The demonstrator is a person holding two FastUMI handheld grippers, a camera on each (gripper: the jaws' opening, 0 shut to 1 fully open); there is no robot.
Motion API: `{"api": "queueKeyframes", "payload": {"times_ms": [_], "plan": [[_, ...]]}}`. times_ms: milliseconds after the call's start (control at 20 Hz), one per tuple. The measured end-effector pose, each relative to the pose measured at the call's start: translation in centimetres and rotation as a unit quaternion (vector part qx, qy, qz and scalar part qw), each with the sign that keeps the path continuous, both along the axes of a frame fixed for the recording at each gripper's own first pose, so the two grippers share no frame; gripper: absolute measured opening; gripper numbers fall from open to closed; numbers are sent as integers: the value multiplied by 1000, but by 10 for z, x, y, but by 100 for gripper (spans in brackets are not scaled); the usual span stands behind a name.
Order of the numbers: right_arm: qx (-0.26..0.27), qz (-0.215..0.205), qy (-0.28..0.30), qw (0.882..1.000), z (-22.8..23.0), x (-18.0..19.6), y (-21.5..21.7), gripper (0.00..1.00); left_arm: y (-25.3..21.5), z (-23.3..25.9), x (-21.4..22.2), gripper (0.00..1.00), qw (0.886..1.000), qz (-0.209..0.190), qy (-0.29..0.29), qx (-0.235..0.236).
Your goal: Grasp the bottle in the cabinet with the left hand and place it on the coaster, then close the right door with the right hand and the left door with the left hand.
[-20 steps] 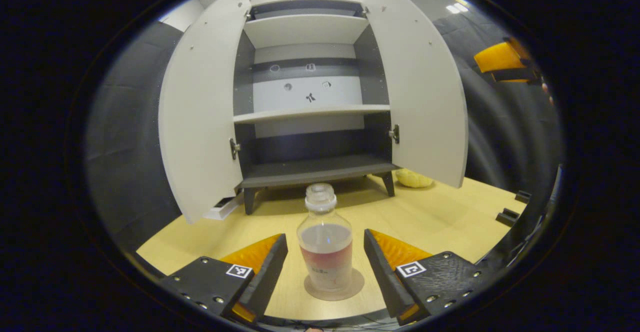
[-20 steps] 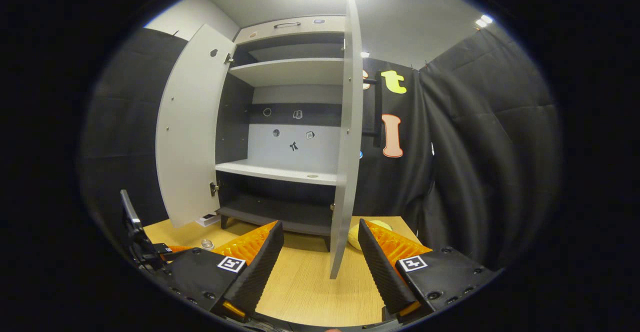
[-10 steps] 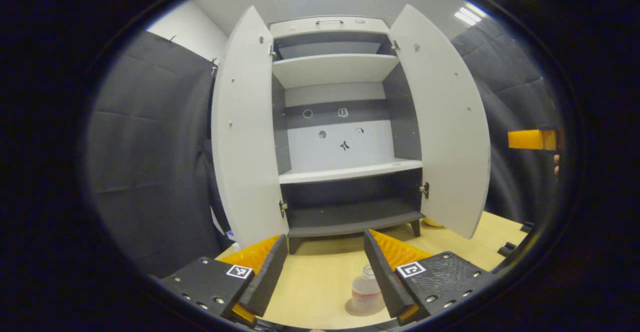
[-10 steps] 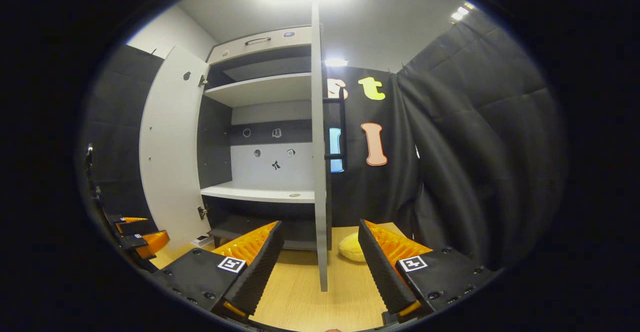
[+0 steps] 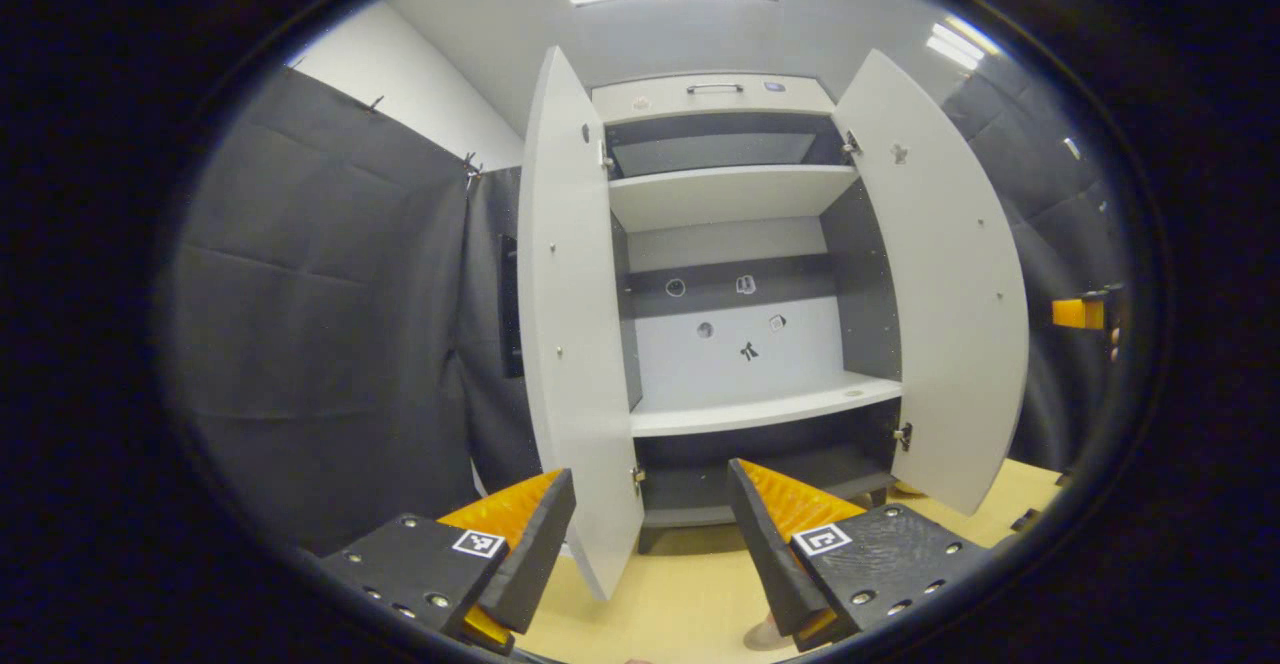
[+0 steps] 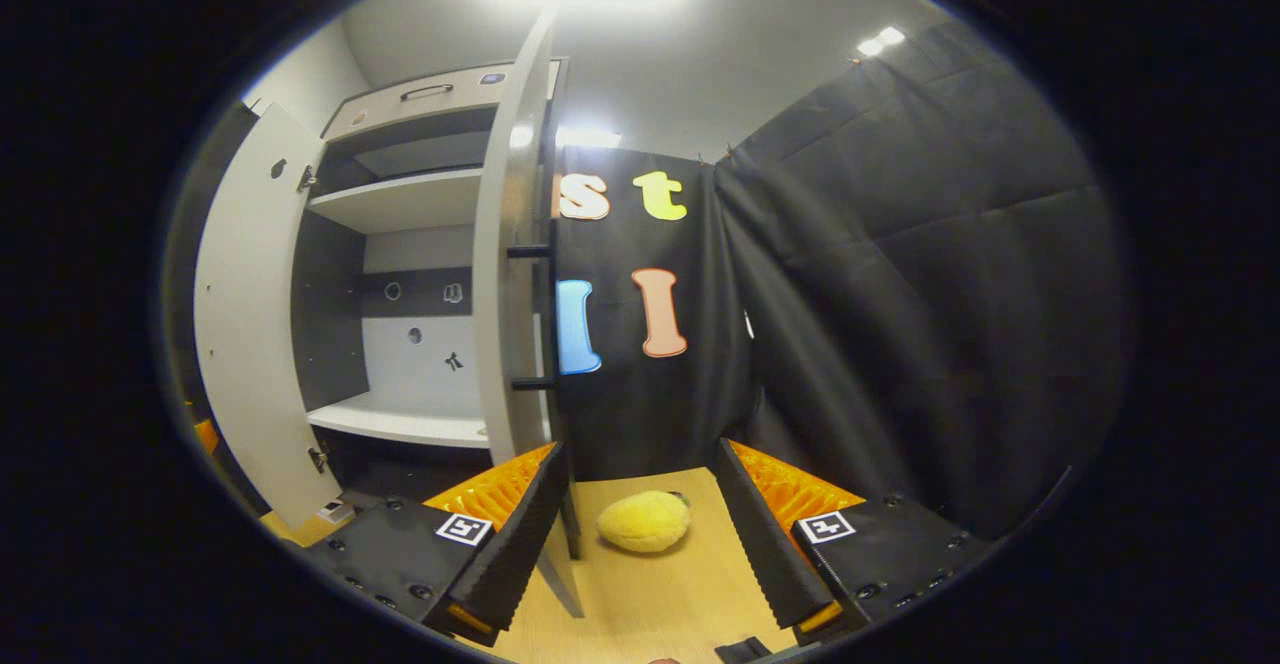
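The tall cabinet (image 5: 740, 344) stands with both doors wide and its shelves bare. In the left gripper view its left door (image 5: 575, 344) hangs just ahead of my left gripper (image 5: 650, 544), which is open and holds nothing. A sliver of the coaster (image 5: 762, 634) peeks out beside one finger; the bottle is hidden. The right door (image 5: 955, 284) swings out at the right. In the right gripper view that right door (image 6: 505, 274) is nearly edge-on, with its black handle (image 6: 545, 314) on the outer face. My right gripper (image 6: 640, 534) is open and empty beside the door's lower edge.
A yellow plush toy (image 6: 643, 521) lies on the wooden table (image 6: 690, 594) between my right fingers, behind the right door. Black cloth walls close in on the left (image 5: 330, 324) and right (image 6: 900, 324). The left door (image 6: 245, 344) shows at the far left of the right gripper view.
My left gripper has risen and swung left, away from the bottle standing on the coaster, to face the left door. My right gripper has moved right, round to the right door's outer side.
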State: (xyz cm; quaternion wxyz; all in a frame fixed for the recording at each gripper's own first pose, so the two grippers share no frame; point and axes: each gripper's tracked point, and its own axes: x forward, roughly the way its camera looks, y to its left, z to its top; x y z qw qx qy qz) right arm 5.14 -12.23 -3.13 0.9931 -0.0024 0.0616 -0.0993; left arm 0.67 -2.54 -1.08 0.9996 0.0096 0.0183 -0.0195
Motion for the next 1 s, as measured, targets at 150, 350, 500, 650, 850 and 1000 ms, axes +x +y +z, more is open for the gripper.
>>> {"api": "queueKeyframes", "payload": {"times_ms": [150,350,500,650,850,1000], "plan": [[-16,-43,-7,999,16,21,-19,95,19,-4,1,88,1000,11,1,-2],[-18,-64,-4,998,24,48,-18,95,48,-8,3,88,1000,30,2,5],[-26,-63,-8,998,28,60,-10,92,67,-9,4,88,999,44,0,1],[-53,-60,-12,997,32,67,0,91,82,-12,9,88,999,53,-1,-5],[-36,-45,-16,998,34,64,15,94,100,-16,18,95,998,62,-1,-5],[-34,-33,-17,999,32,62,31,94,110,-18,25,95,998,63,-3,-9]]}}
